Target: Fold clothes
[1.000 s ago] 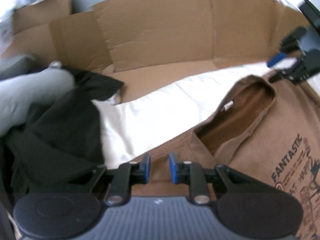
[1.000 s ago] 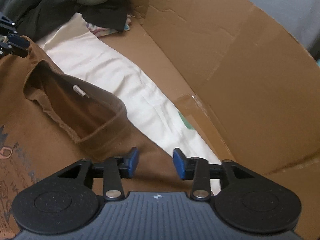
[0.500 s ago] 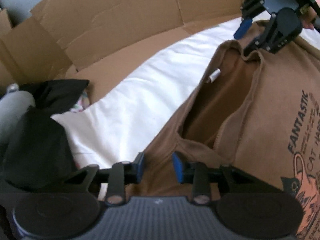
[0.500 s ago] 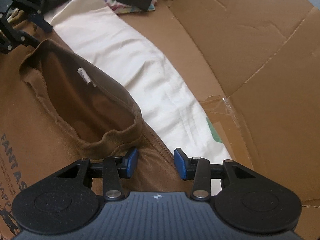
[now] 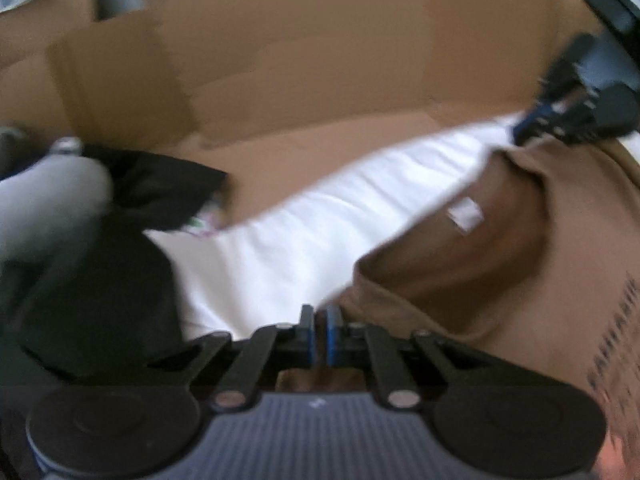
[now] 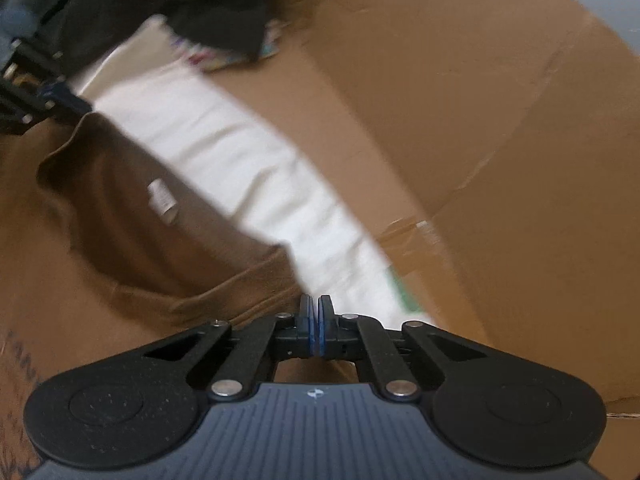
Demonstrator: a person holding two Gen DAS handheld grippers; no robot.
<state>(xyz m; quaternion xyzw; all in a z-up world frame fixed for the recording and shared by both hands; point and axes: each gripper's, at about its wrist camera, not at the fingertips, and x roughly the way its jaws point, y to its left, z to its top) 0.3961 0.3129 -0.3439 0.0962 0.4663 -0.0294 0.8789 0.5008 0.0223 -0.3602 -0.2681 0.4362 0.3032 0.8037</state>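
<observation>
Though blurred throughout, shows enough to read both grips. Finds the left gripper (image 5: 318,320) with its jaws just closed down to a sliver, the blue pads pressed on the near shoulder edge of the brown T-shirt (image 5: 560,260), brown fabric visible between and beneath the fingers. Finds the right gripper (image 6: 316,312) likewise just closed, pads fully together, on the shirt's other shoulder, right beside the neck opening (image 6: 132,224). Backs up each grip from the opposite camera: brown fabric drawn up in a peak to the other tool's fingertips at the edge of the frame.

Places the T-shirt front-up inside a cardboard box (image 5: 320,60), spread over a white cloth (image 5: 300,248) that runs along the box floor beyond the collar. Shows the neckline gaping between the two grippers, with a white neck label (image 5: 466,214) inside the back of the collar. Notes dark printed lettering (image 5: 616,320) on the chest, too smeared to read.

Puts a black garment (image 5: 100,280) and a grey garment (image 5: 48,208) heaped together at the far end of the box, the black one touching the white cloth's end and lying apart from the T-shirt. Picks out a scrap of patterned fabric (image 6: 224,56) under the black garment's edge. Cannot tell how much of the shirt hangs clear of the cloth.
</observation>
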